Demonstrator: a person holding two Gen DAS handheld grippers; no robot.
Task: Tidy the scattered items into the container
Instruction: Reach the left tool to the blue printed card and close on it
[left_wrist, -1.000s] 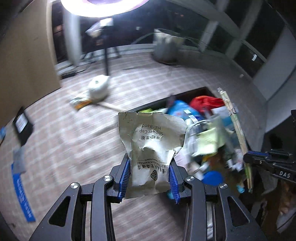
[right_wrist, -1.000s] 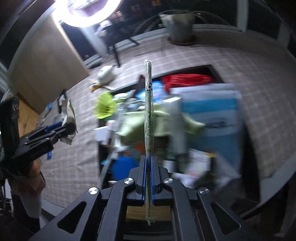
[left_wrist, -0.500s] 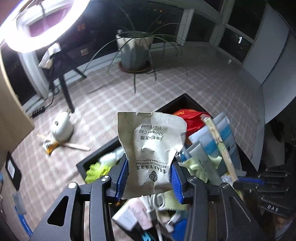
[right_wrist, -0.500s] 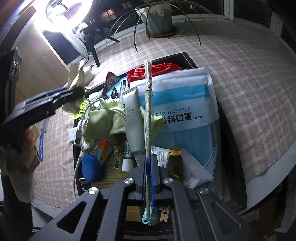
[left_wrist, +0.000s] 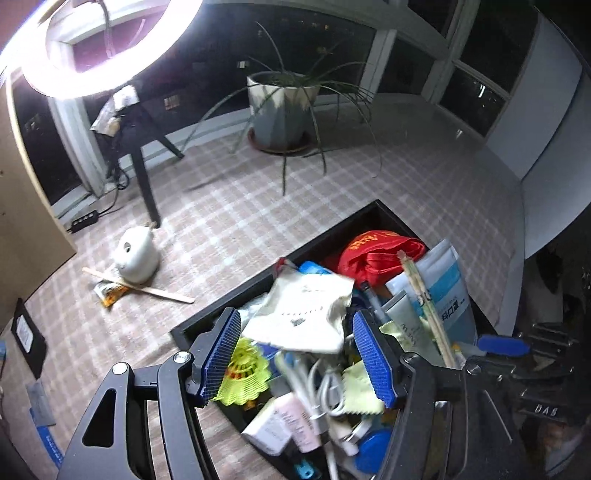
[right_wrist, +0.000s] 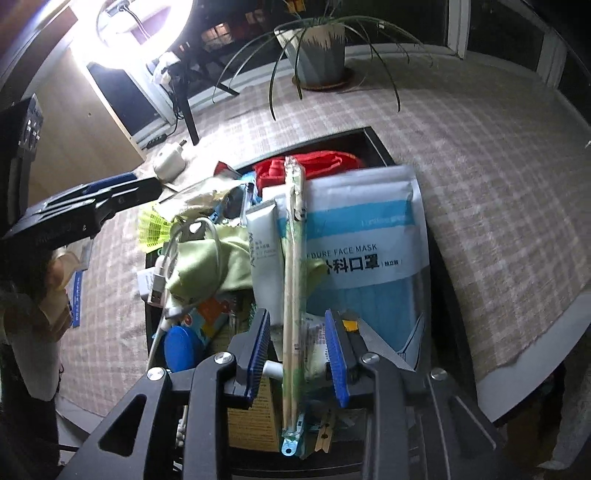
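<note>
My left wrist view alone shows the checked tablecloth (left_wrist: 369, 192) with a white gadget (left_wrist: 136, 254); my right wrist view shows the black container (right_wrist: 380, 147) crammed, face-mask pack (right_wrist: 369, 258) uppermost. My left gripper (left_wrist: 295, 360) is opening, the paper sachet (left_wrist: 303, 314) loose between its pads. My right gripper (right_wrist: 299, 354) is opening around wrapped chopsticks (right_wrist: 293, 258), which point away lengthwise over the clutter.

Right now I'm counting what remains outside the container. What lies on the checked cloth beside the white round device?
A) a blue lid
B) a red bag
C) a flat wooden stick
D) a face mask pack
C: in the left wrist view a flat wooden stick lies on the cloth against the white round device, outside the black container.
</note>
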